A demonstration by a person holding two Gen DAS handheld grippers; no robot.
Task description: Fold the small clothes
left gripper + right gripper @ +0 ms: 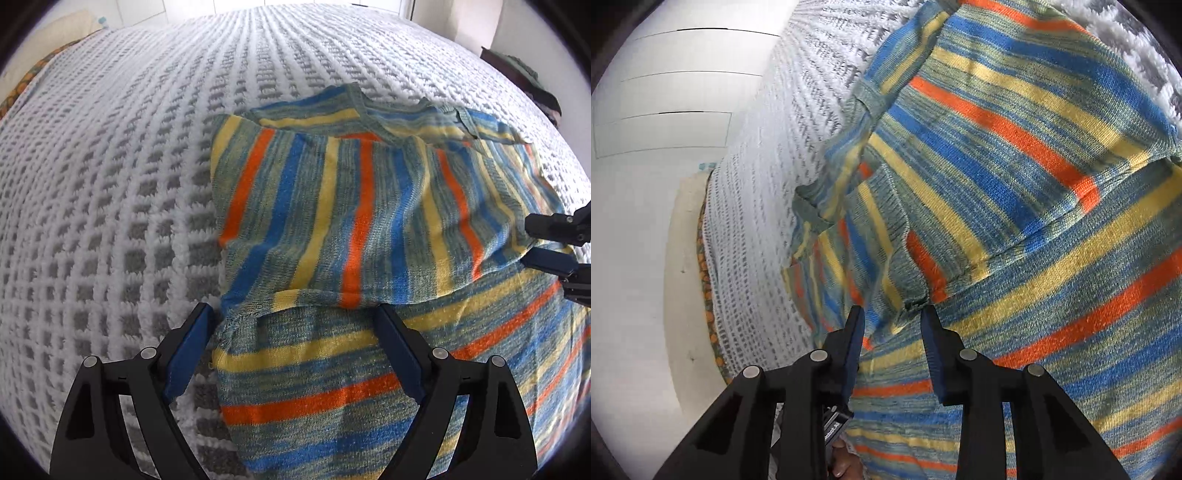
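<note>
A small striped knit shirt (pixel 343 206), in orange, blue, yellow and grey-green, lies on the bed with its upper half folded over its lower half. My left gripper (pixel 291 314) is open, its fingers astride the near fold edge at the shirt's left side. My right gripper (pixel 526 242) shows at the right edge of the left wrist view, its jaws partly open around the folded layer's corner. In the right wrist view the right gripper (pixel 892 314) is open, with the shirt (pixel 1015 177) edge between its fingertips.
A white and grey waffle bedspread (pixel 129 184) covers the bed. An orange patterned sheet edge (pixel 33 77) shows at the far left. Dark clothes (pixel 532 81) lie at the far right edge. A white wall (pixel 646 147) stands beside the bed.
</note>
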